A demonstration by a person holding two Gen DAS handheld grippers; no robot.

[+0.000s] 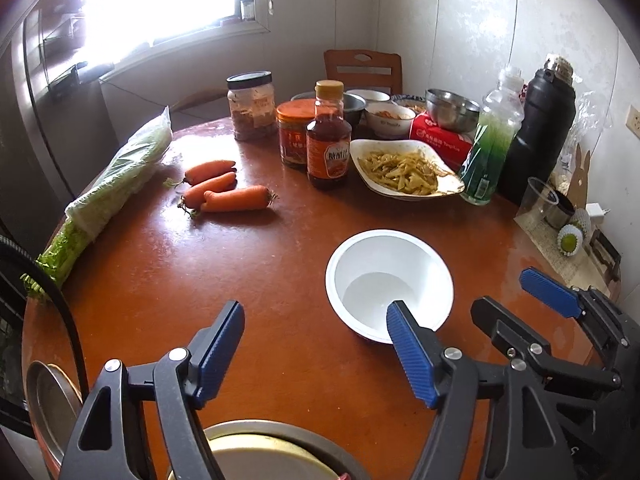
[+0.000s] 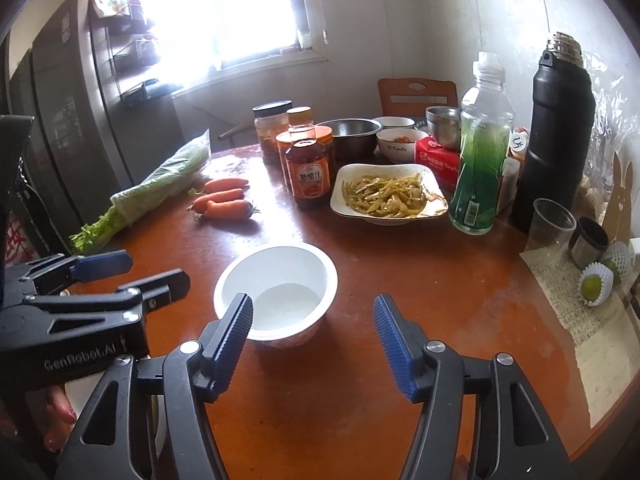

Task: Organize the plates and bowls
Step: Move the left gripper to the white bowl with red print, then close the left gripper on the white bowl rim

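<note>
We have the white bowl point(image 1: 390, 284) standing upright and empty on the surface point(image 1: 248, 272), near its front edge and well apart from the jars, the bottle and the plate of food point(image 1: 406, 170) further back. Our left hand-held gripper point(image 1: 316, 340) hangs over the surface with its jaws spread wide and nothing between them; one pad overlaps the bowl's near rim in the left wrist view, though we cannot tell whether it touches. Our right hand-held gripper point(image 2: 314, 336) is likewise parted and empty, just short of the bowl point(image 2: 276, 288), which lies a little to its left. We judge the bowl to be thin, light plastic or paper: stiff enough at the rolled rim, but likely to flex, slide on the glossy surface or tip if pushed from one side. The rim is the place to take hold, one pad inside and one outside the wall, with a gentle squeeze so that it does not buckle. A metal dish point(image 1: 264, 452) sits at the surface's near edge below the left hand-held gripper.
</note>
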